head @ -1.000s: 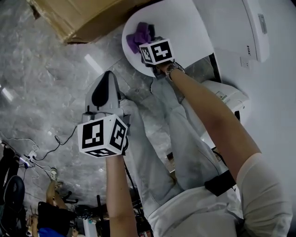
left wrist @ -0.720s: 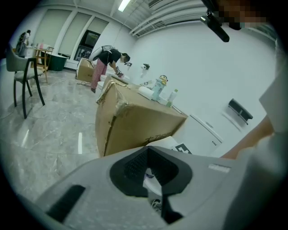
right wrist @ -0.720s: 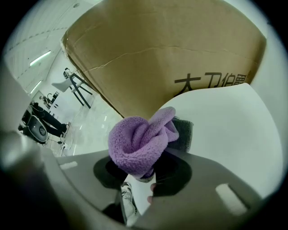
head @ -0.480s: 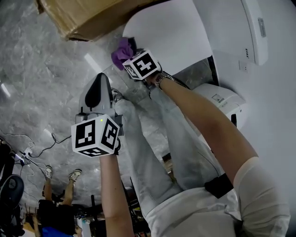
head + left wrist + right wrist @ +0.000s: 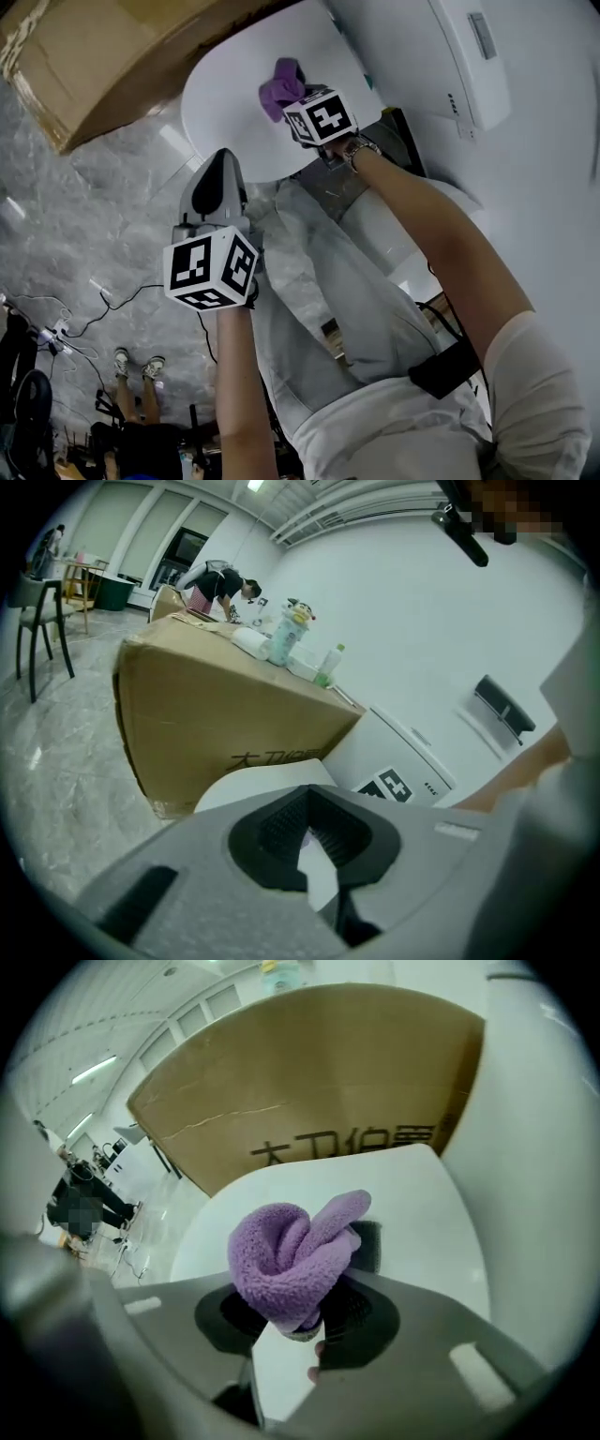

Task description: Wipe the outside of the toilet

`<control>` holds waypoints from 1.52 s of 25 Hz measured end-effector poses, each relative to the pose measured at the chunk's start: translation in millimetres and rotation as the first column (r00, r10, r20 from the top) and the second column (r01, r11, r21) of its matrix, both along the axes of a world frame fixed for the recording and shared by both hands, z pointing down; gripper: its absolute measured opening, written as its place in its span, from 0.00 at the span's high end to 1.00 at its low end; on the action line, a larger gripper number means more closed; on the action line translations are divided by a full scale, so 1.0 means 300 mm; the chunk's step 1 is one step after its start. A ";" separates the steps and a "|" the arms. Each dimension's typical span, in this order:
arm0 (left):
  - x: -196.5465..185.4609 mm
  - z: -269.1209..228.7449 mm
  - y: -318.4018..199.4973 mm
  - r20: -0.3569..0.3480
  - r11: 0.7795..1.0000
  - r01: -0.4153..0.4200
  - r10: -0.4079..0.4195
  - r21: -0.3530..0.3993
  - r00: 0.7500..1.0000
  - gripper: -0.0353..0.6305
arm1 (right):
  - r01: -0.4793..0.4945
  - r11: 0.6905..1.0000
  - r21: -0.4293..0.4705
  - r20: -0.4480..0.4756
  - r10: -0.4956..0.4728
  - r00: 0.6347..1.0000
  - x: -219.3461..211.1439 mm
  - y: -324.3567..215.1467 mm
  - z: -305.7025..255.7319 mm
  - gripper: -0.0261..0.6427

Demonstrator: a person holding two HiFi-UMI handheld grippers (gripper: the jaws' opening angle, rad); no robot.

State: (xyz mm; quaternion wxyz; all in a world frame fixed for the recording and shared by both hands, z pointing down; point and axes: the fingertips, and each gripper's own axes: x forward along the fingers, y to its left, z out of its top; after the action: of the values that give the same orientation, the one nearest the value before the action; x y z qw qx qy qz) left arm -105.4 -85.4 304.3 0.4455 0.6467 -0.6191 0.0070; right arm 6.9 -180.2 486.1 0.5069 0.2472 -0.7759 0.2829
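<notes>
Your right claw [image 5: 302,105] is clamped on the purple cloth [image 5: 280,87], which sits on the toilet lid [image 5: 220,117] near the edge on your side. Your left claw [image 5: 214,180] is closed, empty and held clear. Judged: the wipe is under way, and the sides are yet to do.

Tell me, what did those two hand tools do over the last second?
The right gripper, its fingers shut on the cloth, swept it out to the edge of the lid and then back toward the middle. Nothing was picked up or let go. The left gripper stayed clear of the lid, empty.
</notes>
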 end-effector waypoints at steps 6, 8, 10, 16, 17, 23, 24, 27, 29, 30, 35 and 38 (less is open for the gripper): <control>0.199 -0.012 -0.112 -0.022 0.999 -0.033 0.033 0.003 0.999 0.94 | -0.098 0.993 0.061 -0.076 0.102 0.992 0.364 -0.231 -0.020 0.77; 0.222 0.004 -0.126 -0.021 0.999 -0.043 0.043 -0.001 0.999 0.94 | -0.105 0.992 0.074 -0.094 0.112 0.989 0.419 -0.268 -0.005 0.77; 0.215 0.032 -0.123 -0.021 0.999 -0.044 0.044 -0.003 0.999 0.94 | -0.100 0.992 0.080 -0.108 0.108 0.988 0.433 -0.279 0.029 0.77; 0.224 0.036 -0.111 -0.036 0.999 -0.041 0.041 -0.013 0.999 0.94 | -0.164 0.982 0.090 -0.107 0.173 0.979 0.450 -0.293 0.026 0.77; 0.220 0.036 -0.101 -0.035 0.999 -0.043 0.043 -0.017 0.998 0.94 | -0.181 0.979 0.090 -0.104 0.190 0.976 0.444 -0.289 0.024 0.77; 0.113 0.041 0.014 -0.030 0.999 -0.043 0.043 -0.028 0.999 0.94 | -0.202 0.977 0.071 -0.104 0.208 0.973 0.333 -0.184 0.044 0.77; 0.086 0.048 0.037 -0.029 0.999 -0.042 0.041 -0.033 0.999 0.94 | -0.188 0.981 0.057 -0.104 0.193 0.976 0.296 -0.148 0.052 0.77; -0.001 0.068 0.101 -0.030 0.999 -0.024 0.023 -0.046 0.999 0.94 | -0.129 0.991 0.030 -0.105 0.131 0.986 0.177 -0.031 0.076 0.77; -0.059 0.072 0.138 -0.032 0.999 -0.010 0.008 -0.049 0.999 0.94 | -0.106 0.994 0.026 -0.095 0.108 0.990 0.099 0.038 0.087 0.77; -0.089 0.073 0.155 -0.032 0.999 -0.005 0.004 -0.049 0.999 0.94 | -0.101 0.995 0.023 -0.088 0.103 0.991 0.059 0.069 0.091 0.77; -0.223 0.066 0.241 -0.035 0.998 -0.020 0.018 -0.052 0.999 0.94 | -0.077 0.997 -0.011 -0.075 0.076 0.994 -0.122 0.238 0.100 0.77; -0.285 0.065 0.279 -0.032 0.997 -0.053 0.052 -0.056 0.998 0.94 | -0.062 0.998 -0.027 -0.068 0.060 0.996 -0.215 0.336 0.109 0.77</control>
State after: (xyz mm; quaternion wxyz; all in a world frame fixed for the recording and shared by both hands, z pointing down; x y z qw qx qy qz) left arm -190.8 -1.8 323.8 0.4729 0.6498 -0.5945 0.0266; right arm -57.7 -79.3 519.0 0.5274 0.2730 -0.7462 0.3009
